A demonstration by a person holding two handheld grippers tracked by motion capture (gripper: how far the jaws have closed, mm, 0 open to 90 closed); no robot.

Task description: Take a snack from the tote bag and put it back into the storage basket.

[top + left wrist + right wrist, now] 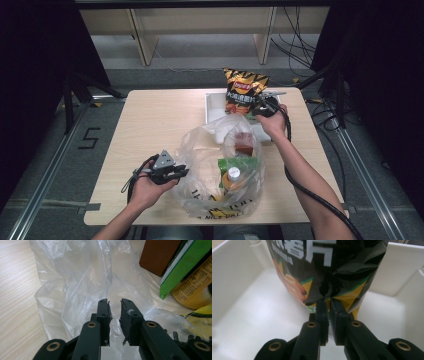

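A clear plastic bag [210,150] [75,277] lies open on the near middle of the table. My left gripper [180,172] [115,302] is at its left rim, its jaws closed to a narrow gap with a fold of the film pinched between them. A black and orange chip bag [244,90] [324,270] stands upright over the white tray [215,107] [249,327] at the back. My right gripper [260,107] [328,301] is shut on the chip bag's lower edge, reaching in from the right.
Inside the plastic bag lie a brown box [243,141] [157,255], a green box [240,164] [180,267] and a yellow bottle [233,175] [195,290]. The wooden table [155,120] is bare on its left half. Dark stands and cables flank the table.
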